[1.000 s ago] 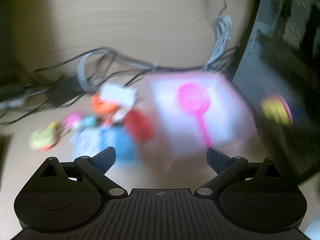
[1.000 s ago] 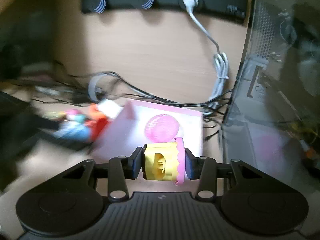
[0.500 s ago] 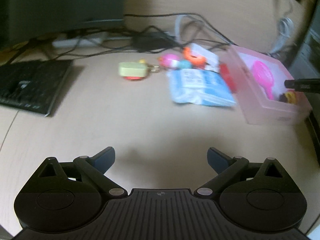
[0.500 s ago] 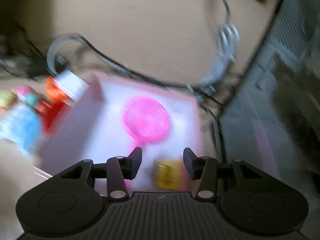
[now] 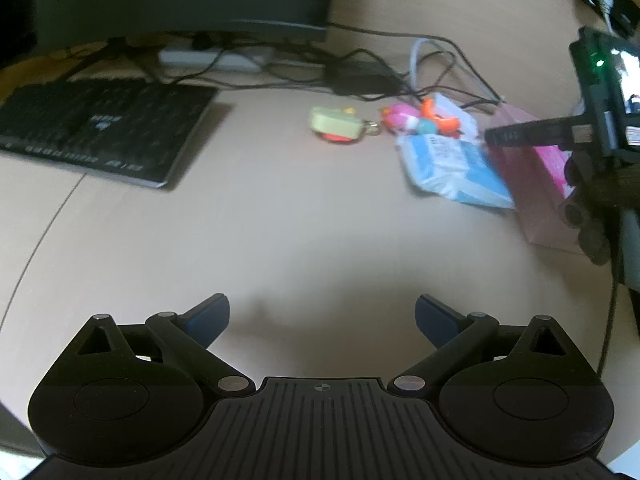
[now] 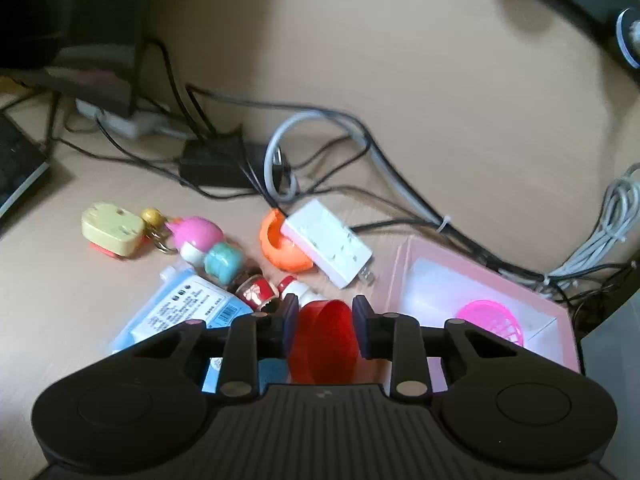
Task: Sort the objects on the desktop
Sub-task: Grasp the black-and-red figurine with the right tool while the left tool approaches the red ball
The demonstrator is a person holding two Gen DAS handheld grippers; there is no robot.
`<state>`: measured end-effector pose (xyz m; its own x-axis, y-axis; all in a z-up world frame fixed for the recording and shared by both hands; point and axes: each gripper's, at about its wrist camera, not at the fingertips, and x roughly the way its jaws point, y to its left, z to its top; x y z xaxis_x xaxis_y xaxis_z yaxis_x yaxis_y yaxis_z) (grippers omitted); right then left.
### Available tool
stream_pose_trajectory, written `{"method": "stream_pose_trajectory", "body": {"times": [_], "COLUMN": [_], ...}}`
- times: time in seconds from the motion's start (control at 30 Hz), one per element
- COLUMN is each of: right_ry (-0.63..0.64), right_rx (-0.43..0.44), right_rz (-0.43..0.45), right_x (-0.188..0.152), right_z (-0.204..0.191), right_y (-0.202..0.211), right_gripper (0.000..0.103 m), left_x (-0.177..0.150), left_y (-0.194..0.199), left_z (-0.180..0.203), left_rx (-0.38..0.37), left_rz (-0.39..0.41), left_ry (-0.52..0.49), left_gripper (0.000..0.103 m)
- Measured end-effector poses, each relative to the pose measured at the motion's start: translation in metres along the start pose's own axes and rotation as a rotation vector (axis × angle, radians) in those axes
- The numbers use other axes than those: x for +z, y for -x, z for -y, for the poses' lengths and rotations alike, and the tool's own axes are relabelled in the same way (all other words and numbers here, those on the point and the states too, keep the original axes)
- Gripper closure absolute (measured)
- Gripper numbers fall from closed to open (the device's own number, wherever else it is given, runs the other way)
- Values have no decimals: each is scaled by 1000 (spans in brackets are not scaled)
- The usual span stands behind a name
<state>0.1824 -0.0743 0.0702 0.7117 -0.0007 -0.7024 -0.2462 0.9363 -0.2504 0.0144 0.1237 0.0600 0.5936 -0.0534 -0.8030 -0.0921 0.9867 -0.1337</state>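
Observation:
My right gripper (image 6: 324, 320) is closing its jaws on a red plastic cup (image 6: 324, 340), and the pads press its sides. The cup is at the left wall of the pink box (image 6: 400, 268), which holds a pink sieve (image 6: 490, 320). Beside it lie a blue tissue pack (image 6: 180, 308), a white plug adapter (image 6: 328, 248), an orange piece (image 6: 280, 248), a pink and teal figure (image 6: 204, 244) and a pale yellow toy (image 6: 112, 230). My left gripper (image 5: 322, 320) is open with nothing in it above bare desk, well short of the tissue pack (image 5: 452, 164) and the pile.
A black keyboard (image 5: 100, 128) lies at the left with a monitor foot behind it. Cables and a black power brick (image 6: 212, 160) run along the back of the desk. A grey computer case (image 6: 616, 340) stands right of the pink box.
My right gripper let the yellow toy go into the pink box, moved left to the pile and closed on the red cup. My left gripper swung away from the box to bare desk.

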Motion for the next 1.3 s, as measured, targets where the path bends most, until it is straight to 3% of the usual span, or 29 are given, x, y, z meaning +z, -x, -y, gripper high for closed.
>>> {"method": "stream_pose_trajectory", "body": {"times": [0.1, 0.23, 0.4, 0.47, 0.67, 0.83, 0.93, 1.03, 1.13, 1.17, 1.3], "right_ry": [-74, -171, -162, -133, -87, -28, 43, 92, 112, 121, 105], "right_rx": [51, 212, 389, 383, 235, 126, 79, 31, 33, 46, 115], "right_rz": [-55, -83, -86, -61, 12, 12, 13, -18, -32, -32, -6], "right_x": [-5, -17, -38, -45, -42, -21, -12, -2, 2, 2, 4], "right_z": [-2, -17, -49, -52, -25, -14, -22, -30, -34, -34, -33], "right_y": [-9, 6, 46, 64, 85, 42, 10, -23, -41, -43, -28], "right_gripper": [77, 77, 77, 77, 73, 63, 62, 62, 63, 72, 72], "left_x": [-2, 2, 12, 15, 16, 10, 4, -4, -10, -12, -13], "left_y": [0, -6, -19, -23, -25, -13, -2, 6, 13, 14, 13], "left_z": [-14, -23, -16, -10, 6, 9, 11, 4, -5, -7, -6], "left_rx": [1, -23, -70, -92, -113, -80, -42, -6, 25, 34, 43], "left_rz": [-10, -21, -32, -34, -26, -23, -13, -22, -24, -27, -34], "left_ry": [17, 11, -27, -45, -60, -10, -38, -2, 41, 54, 71], "left_gripper": [1, 1, 1, 1, 1, 1, 1, 1, 1, 1, 1]}}
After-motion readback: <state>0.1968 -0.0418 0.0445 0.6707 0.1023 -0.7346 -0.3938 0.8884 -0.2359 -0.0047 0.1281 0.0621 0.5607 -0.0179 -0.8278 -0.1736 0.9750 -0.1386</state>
